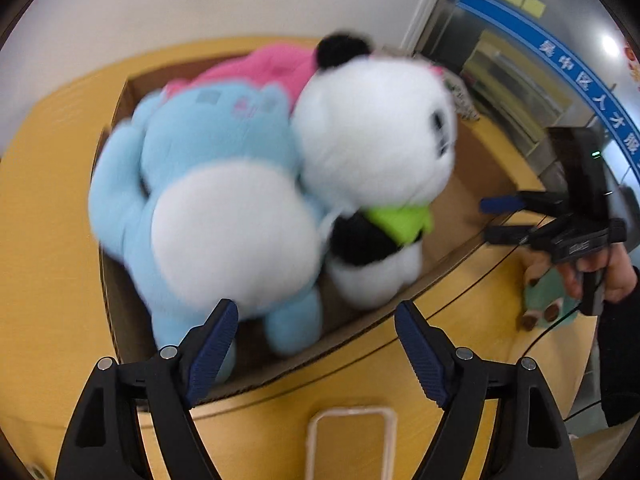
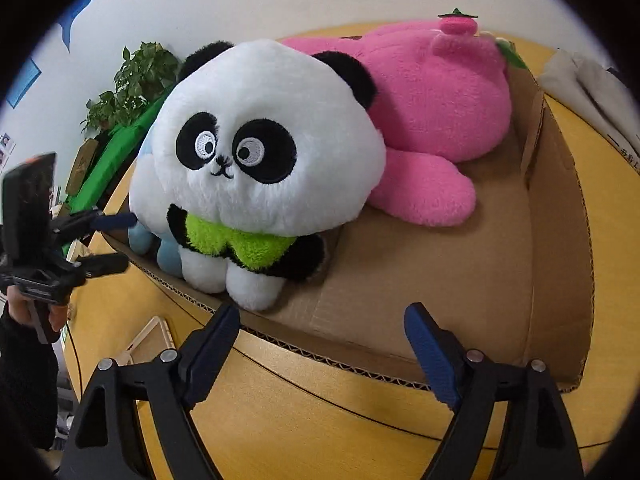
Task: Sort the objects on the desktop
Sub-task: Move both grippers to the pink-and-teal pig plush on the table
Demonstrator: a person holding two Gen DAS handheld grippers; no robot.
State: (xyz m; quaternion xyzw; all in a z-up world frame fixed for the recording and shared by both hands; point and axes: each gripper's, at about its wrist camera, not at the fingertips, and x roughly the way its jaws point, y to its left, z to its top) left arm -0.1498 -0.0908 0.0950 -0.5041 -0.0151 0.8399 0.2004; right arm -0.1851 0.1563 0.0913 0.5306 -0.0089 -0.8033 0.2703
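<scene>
An open cardboard box (image 2: 560,248) lies on the yellow wooden table (image 2: 320,420). In it are a panda plush (image 2: 260,152) with a green bib, a pink plush (image 2: 432,96) behind it and a blue plush (image 1: 208,200) beside it. The panda (image 1: 376,140) and the pink plush (image 1: 272,68) also show in the left wrist view. My left gripper (image 1: 316,344) is open and empty just before the box's near edge. My right gripper (image 2: 320,344) is open and empty at the box's near edge. Each gripper shows in the other's view, the right one (image 1: 504,220) and the left one (image 2: 116,240).
A small teal plush (image 1: 548,304) lies on the table under the right hand. A clear phone case (image 1: 352,444) lies near the table's front. A potted plant (image 2: 132,80) and a green board stand at the back left. White paper (image 2: 584,92) lies right of the box.
</scene>
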